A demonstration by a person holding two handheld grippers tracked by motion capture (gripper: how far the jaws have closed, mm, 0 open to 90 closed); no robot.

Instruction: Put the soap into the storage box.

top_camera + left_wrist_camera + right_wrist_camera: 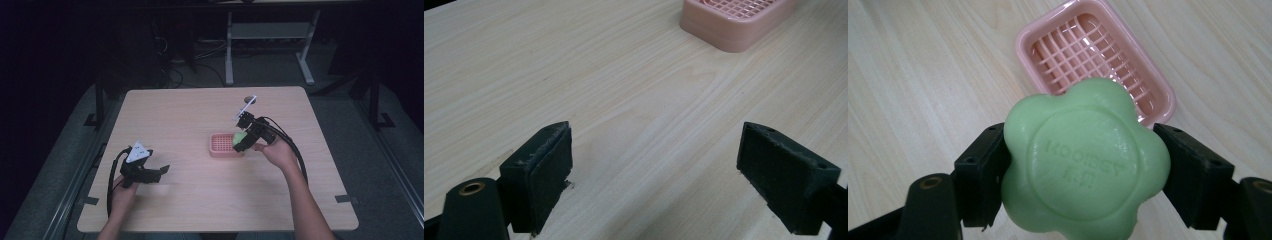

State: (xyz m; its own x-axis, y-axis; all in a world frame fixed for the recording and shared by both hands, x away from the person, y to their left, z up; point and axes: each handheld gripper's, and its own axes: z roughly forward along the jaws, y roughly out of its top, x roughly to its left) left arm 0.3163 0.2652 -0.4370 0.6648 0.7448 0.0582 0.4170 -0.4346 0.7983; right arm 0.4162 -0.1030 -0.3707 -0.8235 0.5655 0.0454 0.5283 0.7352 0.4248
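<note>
A green flower-shaped soap point(1083, 160) sits clamped between the jaws of my right gripper point(244, 138), held just above the right end of a pink slatted soap dish point(222, 145). The soap point(240, 137) shows as a small green spot at the dish's right edge in the high view. Beyond the soap, the dish point(1088, 50) has nothing in it. My left gripper point(155, 172) rests low over the table's left front, open, with bare wood between its pads point(541, 175). The dish's corner point(736, 22) lies far ahead of it.
The light wooden table point(200, 200) has bare surface around the dish. A white table frame point(270, 35) and cables stand on the dark floor beyond the far edge. Black cables trail from both grippers toward the near edge.
</note>
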